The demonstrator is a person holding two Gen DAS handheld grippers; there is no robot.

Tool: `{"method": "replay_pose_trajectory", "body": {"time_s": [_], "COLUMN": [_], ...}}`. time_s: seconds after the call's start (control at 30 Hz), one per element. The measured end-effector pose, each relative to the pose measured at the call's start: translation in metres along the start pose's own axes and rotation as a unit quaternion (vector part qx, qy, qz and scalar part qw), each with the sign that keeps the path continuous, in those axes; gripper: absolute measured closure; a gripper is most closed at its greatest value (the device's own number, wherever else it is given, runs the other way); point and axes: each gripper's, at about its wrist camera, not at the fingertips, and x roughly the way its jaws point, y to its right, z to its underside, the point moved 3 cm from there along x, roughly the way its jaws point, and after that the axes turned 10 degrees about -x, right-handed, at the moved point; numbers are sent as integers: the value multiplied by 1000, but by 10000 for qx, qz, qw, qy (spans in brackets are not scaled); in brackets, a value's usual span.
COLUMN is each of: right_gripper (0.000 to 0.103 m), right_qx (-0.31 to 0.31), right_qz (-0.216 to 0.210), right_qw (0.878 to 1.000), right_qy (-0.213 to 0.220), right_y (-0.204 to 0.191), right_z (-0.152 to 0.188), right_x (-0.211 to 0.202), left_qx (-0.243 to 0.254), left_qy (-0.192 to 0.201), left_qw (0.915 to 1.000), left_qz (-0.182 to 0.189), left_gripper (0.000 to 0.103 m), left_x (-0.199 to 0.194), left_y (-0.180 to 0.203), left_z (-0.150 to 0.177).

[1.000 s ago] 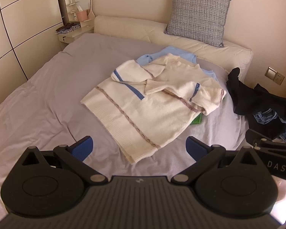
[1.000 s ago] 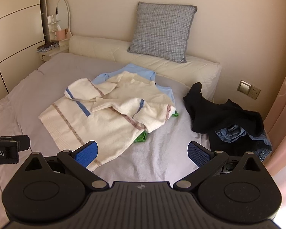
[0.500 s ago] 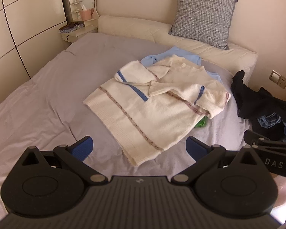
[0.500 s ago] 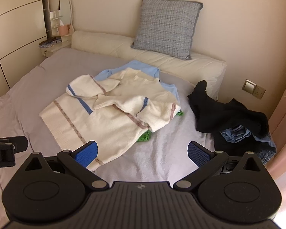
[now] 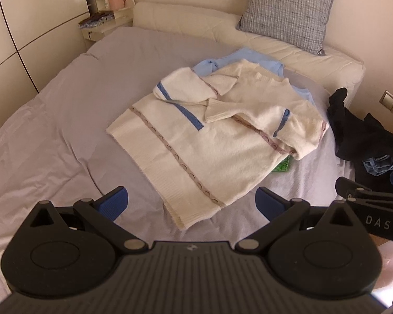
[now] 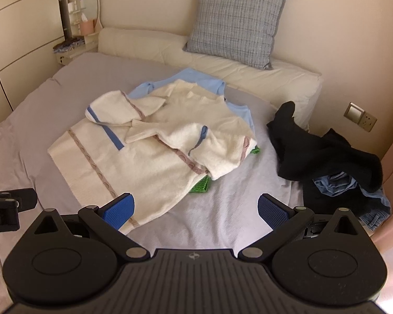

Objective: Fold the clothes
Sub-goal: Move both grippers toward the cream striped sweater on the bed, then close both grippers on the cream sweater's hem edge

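A cream sweater (image 5: 212, 136) with blue and brown stripes lies on the grey bed, both sleeves folded over its chest; it also shows in the right wrist view (image 6: 154, 149). A light blue garment (image 5: 249, 57) and a green one (image 5: 283, 166) stick out from under it. My left gripper (image 5: 191, 204) is open and empty, just above the sweater's hem corner. My right gripper (image 6: 195, 210) is open and empty, over the hem's right side. Neither touches the cloth.
A pile of black and denim clothes (image 6: 327, 157) lies at the bed's right edge. A grey checked pillow (image 6: 235, 23) leans on the wall above a cream bolster (image 6: 222, 65). A nightstand with a mirror (image 6: 78, 34) stands at the far left.
Both grippers have moved forward and closer to the sweater. Both stay open. The clothes have not moved.
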Motion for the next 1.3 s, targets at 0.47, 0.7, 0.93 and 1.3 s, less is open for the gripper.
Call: {"method": "replay_pose_trajectory", "body": {"time_s": [0.47, 0.7, 0.93, 1.3], "right_gripper": [0, 2, 2, 2], "right_qx": [251, 397, 94, 276], "right_qz": [-128, -192, -33, -134], "right_qw": [9980, 9966, 9991, 9992], "right_qy": [-567, -697, -416, -263], "right_y": [47, 75, 86, 115], "right_z": [-26, -35, -55, -96], "right_x": [95, 142, 181, 254], "left_qx": [264, 436, 615, 837], "left_qy": [-473, -710, -886, -934], "left_qw": [9985, 9965, 9941, 9918], "left_qz": [-35, 33, 80, 261], "left_gripper": [1, 1, 6, 10], "left_x": [94, 144, 195, 269], "left_y": [47, 77, 103, 125], "left_z": [-45, -66, -90, -137]}}
